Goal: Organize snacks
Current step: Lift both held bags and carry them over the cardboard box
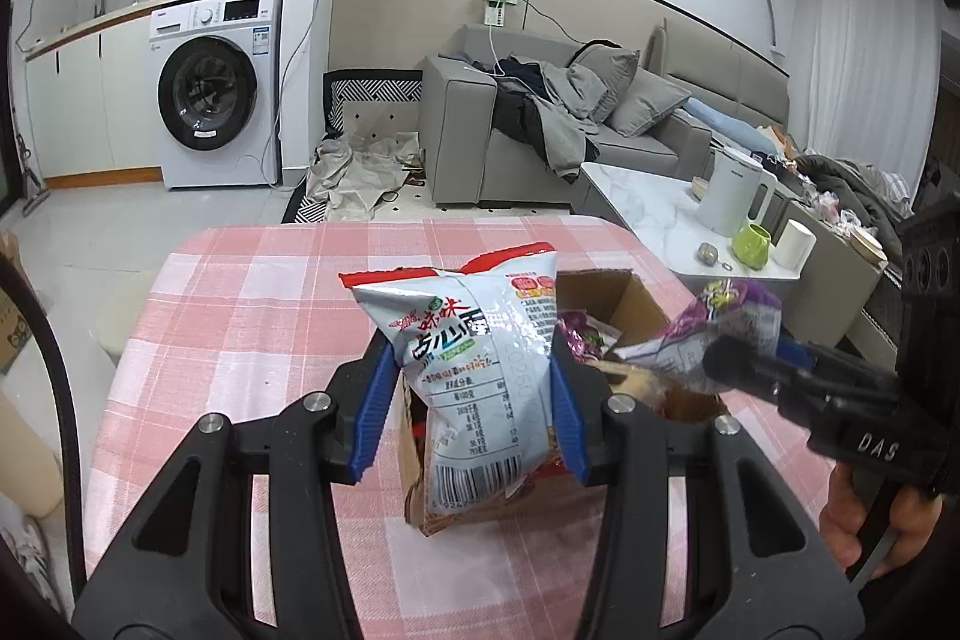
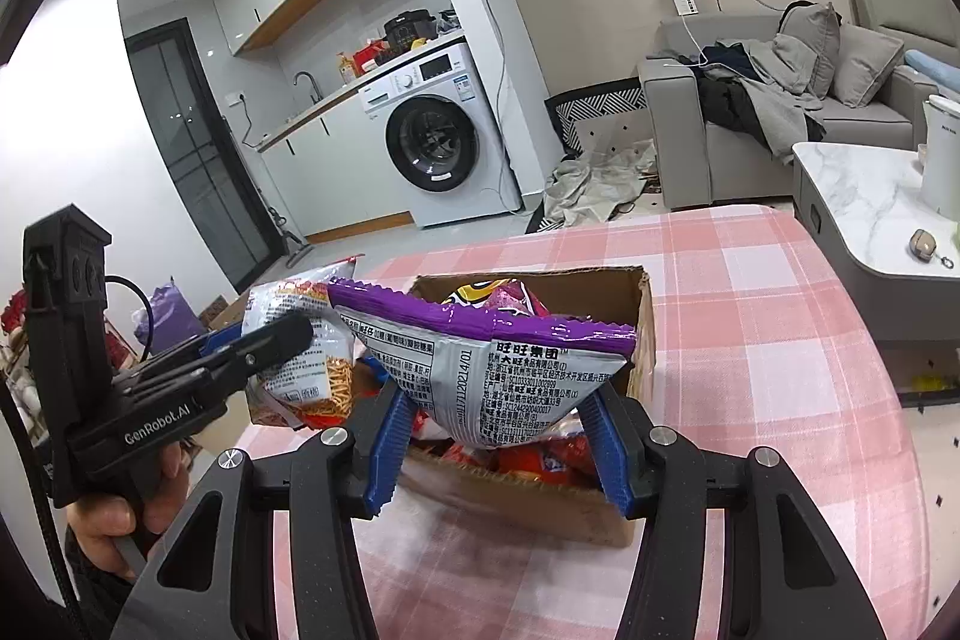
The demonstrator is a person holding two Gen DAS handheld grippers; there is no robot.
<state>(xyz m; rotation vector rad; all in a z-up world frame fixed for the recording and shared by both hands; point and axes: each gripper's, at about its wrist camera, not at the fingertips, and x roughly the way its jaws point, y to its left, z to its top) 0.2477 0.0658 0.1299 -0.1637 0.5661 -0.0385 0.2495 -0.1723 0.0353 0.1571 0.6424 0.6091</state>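
Observation:
My left gripper (image 1: 474,400) is shut on a white and red snack bag (image 1: 474,358) and holds it upright over the near left corner of an open cardboard box (image 1: 624,289). My right gripper (image 2: 498,430) is shut on a purple and silver snack bag (image 2: 504,370) and holds it over the same box (image 2: 645,334), which has several snack packets inside. The right gripper shows in the left wrist view (image 1: 720,358) with the purple bag (image 1: 720,316). The left gripper shows in the right wrist view (image 2: 288,334) with its bag (image 2: 312,364).
The box stands on a table with a pink checked cloth (image 1: 240,328). A marble side table (image 1: 648,208) with a white kettle (image 1: 732,196) and a green cup (image 1: 750,244) stands to the right. A grey sofa (image 1: 540,118) and a washing machine (image 1: 216,94) are behind.

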